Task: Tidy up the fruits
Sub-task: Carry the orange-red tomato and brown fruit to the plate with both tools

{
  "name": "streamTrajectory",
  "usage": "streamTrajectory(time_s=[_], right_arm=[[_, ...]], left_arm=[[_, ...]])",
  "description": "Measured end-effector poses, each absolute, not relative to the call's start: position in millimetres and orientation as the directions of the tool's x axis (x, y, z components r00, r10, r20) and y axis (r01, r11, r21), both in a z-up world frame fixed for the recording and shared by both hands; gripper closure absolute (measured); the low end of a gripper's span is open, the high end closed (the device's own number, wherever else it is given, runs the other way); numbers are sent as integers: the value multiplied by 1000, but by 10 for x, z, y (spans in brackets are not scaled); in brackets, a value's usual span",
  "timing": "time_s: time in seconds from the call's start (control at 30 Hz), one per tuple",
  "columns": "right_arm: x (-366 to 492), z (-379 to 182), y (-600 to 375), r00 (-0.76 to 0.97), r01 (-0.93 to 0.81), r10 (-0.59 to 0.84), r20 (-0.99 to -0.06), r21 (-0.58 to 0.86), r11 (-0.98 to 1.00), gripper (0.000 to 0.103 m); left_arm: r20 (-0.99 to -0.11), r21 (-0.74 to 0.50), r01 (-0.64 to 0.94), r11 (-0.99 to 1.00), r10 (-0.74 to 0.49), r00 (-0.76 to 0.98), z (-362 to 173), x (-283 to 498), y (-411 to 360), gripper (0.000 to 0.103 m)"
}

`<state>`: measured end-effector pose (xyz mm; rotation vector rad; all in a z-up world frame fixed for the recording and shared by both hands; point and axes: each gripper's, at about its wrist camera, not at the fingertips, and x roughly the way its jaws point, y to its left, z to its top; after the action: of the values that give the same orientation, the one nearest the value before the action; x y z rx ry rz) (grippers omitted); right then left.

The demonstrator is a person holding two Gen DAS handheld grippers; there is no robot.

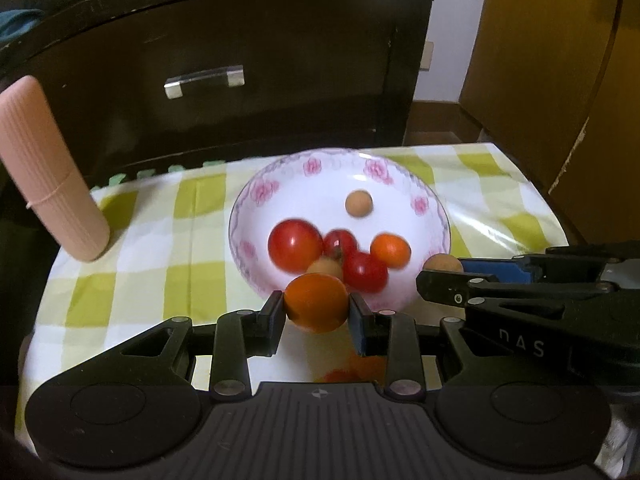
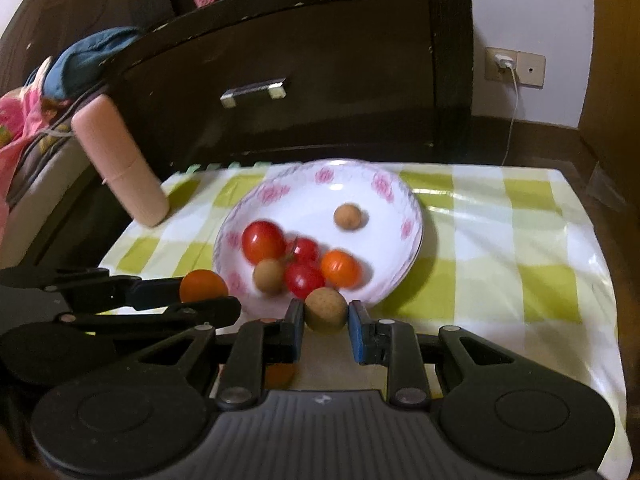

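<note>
A: Nearest the lens, the left hand-held gripper (image 1: pixel 316 312) has its two pads pressed on an orange tomato (image 1: pixel 316 307), narrowly parted to the fruit's width.

B: And the right hand-held gripper (image 2: pixel 326 318)?

A: It is closed almost fully on a small brown longan (image 2: pixel 326 309), pinched from both sides. Each held fruit hangs just in front of the near rim of the bowl (image 2: pixel 394 200).

B: What is in the bowl?

A: A big red tomato (image 1: pixel 295 245), two smaller red ones (image 1: pixel 365 271) beside it, a small orange tomato (image 1: pixel 390 250), and a brown fruit (image 1: pixel 325 267) among them. Another brown fruit (image 1: pixel 359 203) lies apart, toward the far side.

B: Where does the bowl stand?

A: On the worktop (image 2: pixel 500 240) under a green-and-white checked cloth. A pink ribbed bottle (image 1: pixel 48 168) stands at the far left corner, with a dark drawer cabinet (image 1: pixel 240 60) behind.
</note>
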<state>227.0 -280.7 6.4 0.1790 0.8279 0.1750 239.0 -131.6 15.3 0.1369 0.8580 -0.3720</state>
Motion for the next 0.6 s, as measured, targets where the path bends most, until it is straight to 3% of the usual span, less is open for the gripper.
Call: streamTrajectory(time_s=[0.6], right_arm=[[2611,-99,-2856,656,-109,225,-720,204,973,76]], left_arm=[[-784,-59,344,937,-257,566,-47,2713,-1350,63]])
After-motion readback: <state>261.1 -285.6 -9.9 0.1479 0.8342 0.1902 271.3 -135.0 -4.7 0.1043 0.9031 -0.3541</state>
